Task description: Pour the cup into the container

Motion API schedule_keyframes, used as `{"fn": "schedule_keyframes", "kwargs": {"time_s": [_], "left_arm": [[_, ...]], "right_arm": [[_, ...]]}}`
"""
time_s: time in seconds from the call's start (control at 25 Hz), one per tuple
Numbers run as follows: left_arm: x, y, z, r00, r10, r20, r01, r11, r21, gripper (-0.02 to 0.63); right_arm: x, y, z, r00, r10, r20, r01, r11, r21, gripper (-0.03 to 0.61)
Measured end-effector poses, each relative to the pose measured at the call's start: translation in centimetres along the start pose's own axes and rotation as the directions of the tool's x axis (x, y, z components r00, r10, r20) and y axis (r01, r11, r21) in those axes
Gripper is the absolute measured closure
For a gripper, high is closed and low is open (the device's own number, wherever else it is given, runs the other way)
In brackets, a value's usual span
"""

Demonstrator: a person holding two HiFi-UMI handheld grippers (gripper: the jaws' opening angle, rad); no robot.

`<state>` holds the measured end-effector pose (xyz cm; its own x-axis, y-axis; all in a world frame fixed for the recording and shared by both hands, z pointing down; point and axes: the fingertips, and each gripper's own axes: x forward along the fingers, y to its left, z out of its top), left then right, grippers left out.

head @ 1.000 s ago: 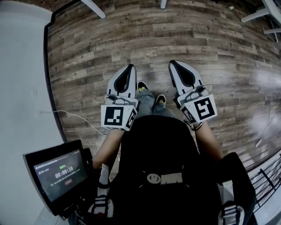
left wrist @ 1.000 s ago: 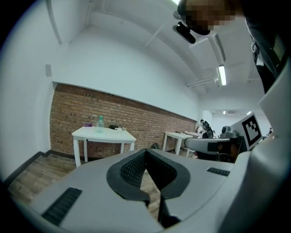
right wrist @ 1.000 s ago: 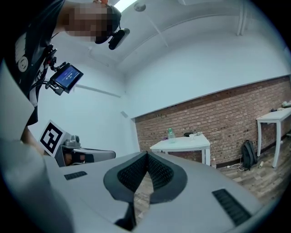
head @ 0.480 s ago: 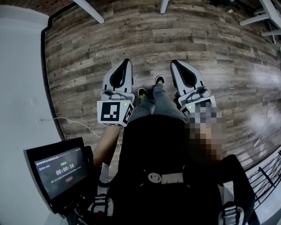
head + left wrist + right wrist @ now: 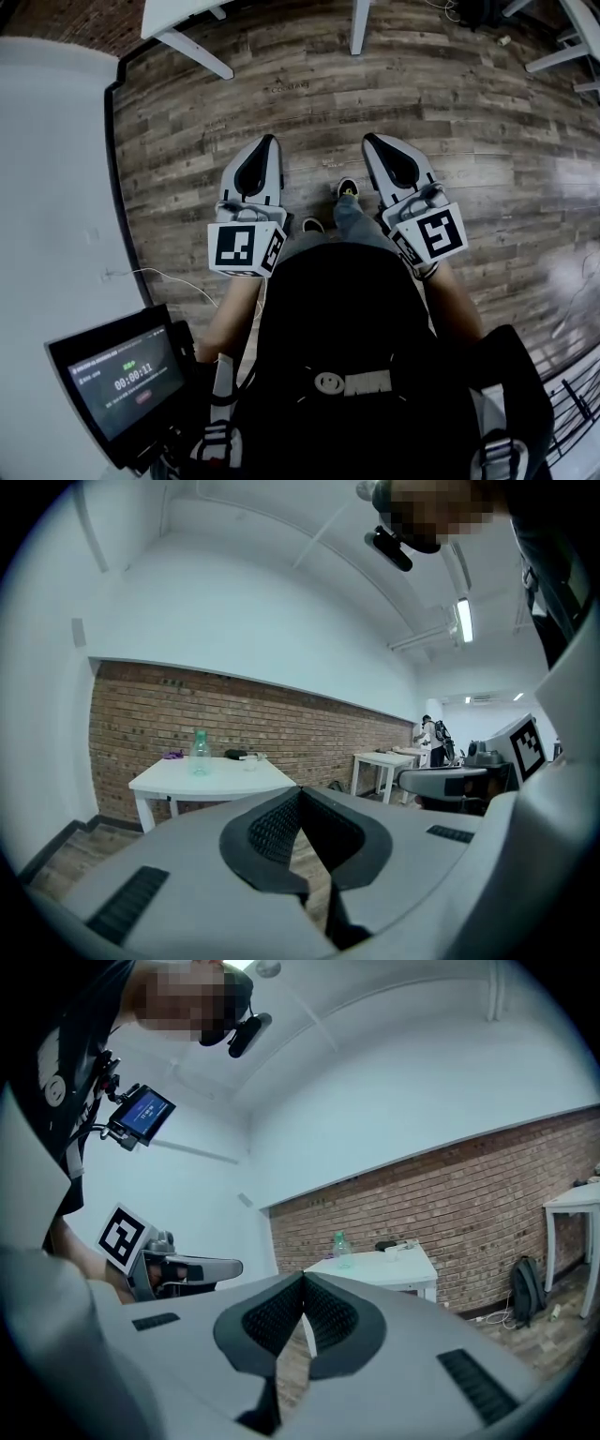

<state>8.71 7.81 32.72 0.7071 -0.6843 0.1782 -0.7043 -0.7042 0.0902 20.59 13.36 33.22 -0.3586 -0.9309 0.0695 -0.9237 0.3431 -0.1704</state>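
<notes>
Both grippers are held out over a wooden floor, empty. In the head view my left gripper (image 5: 269, 142) and right gripper (image 5: 371, 140) point forward side by side. The jaws of the left gripper (image 5: 300, 790) meet at the tip, and those of the right gripper (image 5: 303, 1277) are shut too. Far ahead stands a white table (image 5: 211, 774) by a brick wall. On it are a clear greenish bottle (image 5: 199, 751) and a small clear cup (image 5: 249, 760). The right gripper view shows the same table (image 5: 380, 1269), bottle (image 5: 339, 1244) and cup (image 5: 395, 1252). No container can be made out.
A dark thing (image 5: 235, 754) and a purple thing (image 5: 172, 755) also lie on the table. A second white table (image 5: 384, 758) stands further right, with a person beyond it. The near table's corner (image 5: 183, 13) and legs show at the head view's top. A timer screen (image 5: 117, 380) hangs at my lower left.
The floor has slid down the head view and the white table's corner has come in at the top; the feet have stepped. Both grippers stay shut and side by side.
</notes>
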Motion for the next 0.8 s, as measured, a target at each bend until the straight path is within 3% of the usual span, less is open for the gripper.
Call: {"fn": "schedule_keyframes", "kwargs": {"time_s": [0.36, 0.8], "left_arm": [[4.9, 0.6, 0.5, 1.0, 0.006, -0.03, -0.006, 1.0, -0.013, 0.612], [11.6, 9.0, 2.0, 0.999, -0.038, 0.01, 0.039, 0.998, -0.041, 0.612]], "right_arm": [[3.5, -5.0, 0.4, 1.0, 0.0, -0.011, 0.0, 0.999, 0.036, 0.575], [13.4, -6.6, 2.1, 0.999, -0.043, -0.021, 0.043, 0.999, -0.011, 0.575]]}}
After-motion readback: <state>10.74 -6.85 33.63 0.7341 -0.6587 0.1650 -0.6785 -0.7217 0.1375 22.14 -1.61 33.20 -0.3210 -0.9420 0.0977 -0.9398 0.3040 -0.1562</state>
